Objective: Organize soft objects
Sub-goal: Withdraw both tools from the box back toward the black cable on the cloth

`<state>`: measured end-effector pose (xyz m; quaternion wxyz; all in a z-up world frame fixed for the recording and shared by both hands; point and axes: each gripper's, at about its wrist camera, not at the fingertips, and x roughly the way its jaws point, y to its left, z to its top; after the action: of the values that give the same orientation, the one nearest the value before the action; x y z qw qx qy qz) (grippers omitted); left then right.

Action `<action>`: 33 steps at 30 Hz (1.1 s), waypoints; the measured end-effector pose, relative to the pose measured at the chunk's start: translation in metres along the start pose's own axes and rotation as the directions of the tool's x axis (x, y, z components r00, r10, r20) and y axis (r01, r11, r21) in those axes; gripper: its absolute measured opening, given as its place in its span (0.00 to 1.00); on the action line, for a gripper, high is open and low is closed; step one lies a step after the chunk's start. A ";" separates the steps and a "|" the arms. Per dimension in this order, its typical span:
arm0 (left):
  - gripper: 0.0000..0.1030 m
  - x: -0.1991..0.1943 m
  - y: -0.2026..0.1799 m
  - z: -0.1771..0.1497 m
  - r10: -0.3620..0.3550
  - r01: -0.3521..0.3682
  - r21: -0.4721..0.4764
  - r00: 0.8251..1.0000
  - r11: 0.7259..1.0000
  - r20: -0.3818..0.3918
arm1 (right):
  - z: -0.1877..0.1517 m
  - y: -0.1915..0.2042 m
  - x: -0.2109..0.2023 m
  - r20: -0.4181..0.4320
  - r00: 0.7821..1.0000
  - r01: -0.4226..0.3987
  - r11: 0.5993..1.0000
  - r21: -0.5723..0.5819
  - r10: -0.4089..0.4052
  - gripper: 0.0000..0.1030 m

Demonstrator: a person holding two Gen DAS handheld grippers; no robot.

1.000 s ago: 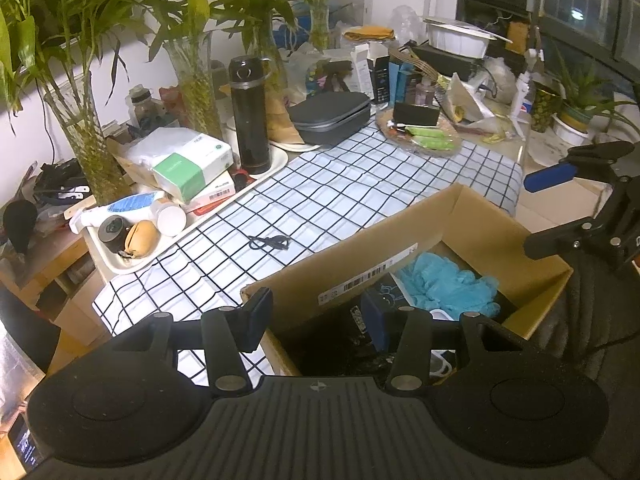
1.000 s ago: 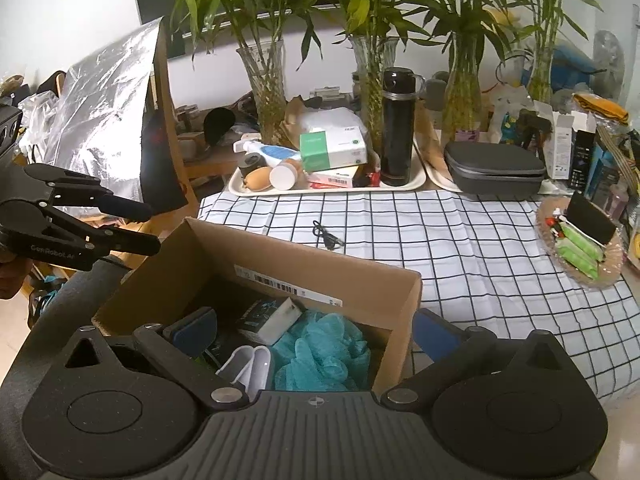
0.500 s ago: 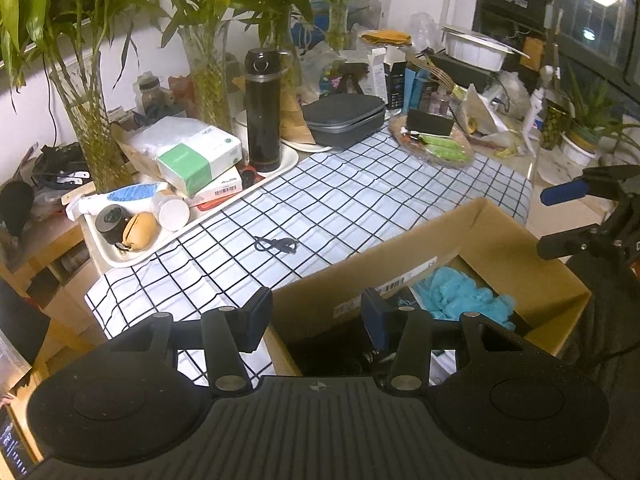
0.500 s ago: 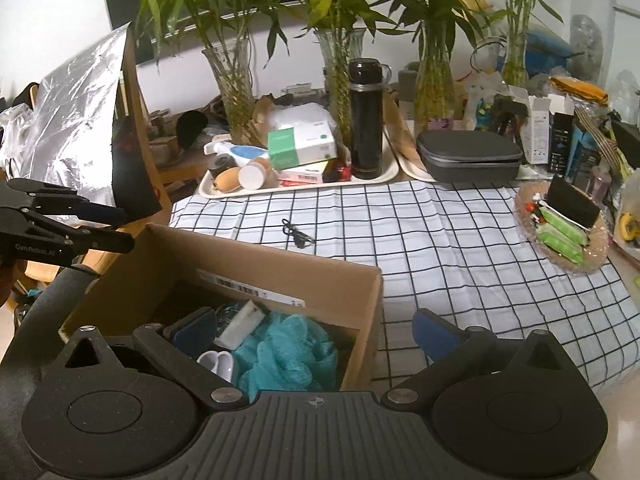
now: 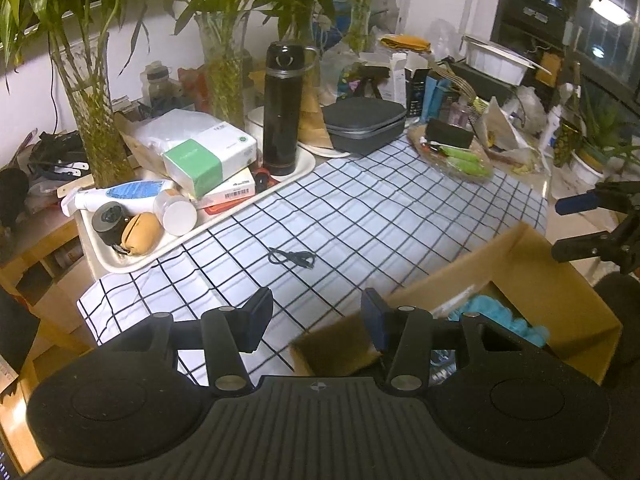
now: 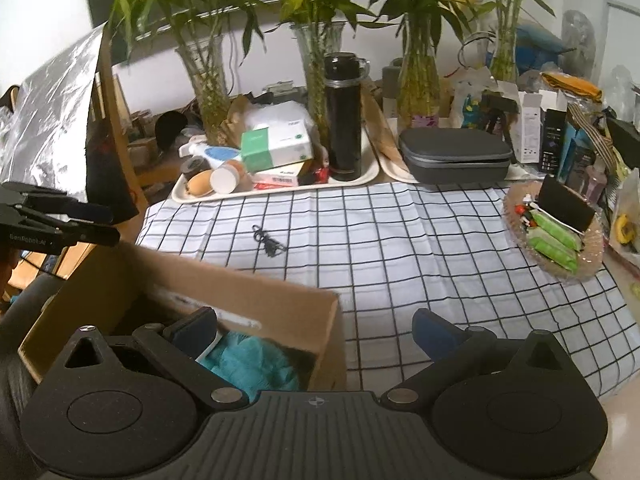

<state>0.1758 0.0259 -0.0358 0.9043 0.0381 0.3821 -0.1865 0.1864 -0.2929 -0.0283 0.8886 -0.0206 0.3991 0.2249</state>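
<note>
The left gripper (image 5: 316,320) hangs at lower centre of its view, jaws wide and holding nothing, over the checked cloth (image 5: 380,216) by the box (image 5: 532,280) corner. The right gripper (image 6: 316,332) is also wide and empty, straddling the box wall at lower left. A teal soft bundle (image 6: 252,364), possibly gloves, lies inside the box, partly hidden. A black cable (image 6: 268,242) rests mid-cloth

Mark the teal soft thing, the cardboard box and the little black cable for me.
teal soft thing (image 6: 256,364), right wrist view, middle of the fluffy bundle.
cardboard box (image 6: 256,300), right wrist view, far wall.
black cable (image 5: 292,258), left wrist view, its coiled middle.
</note>
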 end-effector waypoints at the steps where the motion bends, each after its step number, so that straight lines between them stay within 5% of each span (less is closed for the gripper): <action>1: 0.46 0.002 0.002 0.001 -0.001 0.001 -0.003 1.000 1.000 0.002 | 0.001 -0.003 0.002 0.001 1.000 0.002 1.000 0.005 -0.002 1.00; 23: 0.46 0.081 0.058 0.021 -0.053 0.052 -0.067 0.998 0.996 -0.015 | 0.028 -0.065 0.049 0.013 1.000 0.008 0.996 0.090 -0.010 1.00; 33: 0.46 0.141 0.067 0.024 -0.088 0.088 -0.006 0.996 0.996 -0.027 | 0.034 -0.089 0.082 0.010 1.000 0.003 0.992 0.123 -0.004 1.00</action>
<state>0.3061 0.0392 -0.1231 0.8901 0.0217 0.3960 -0.2246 0.2943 -0.3339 -0.0765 0.8905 0.0346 0.4079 0.1985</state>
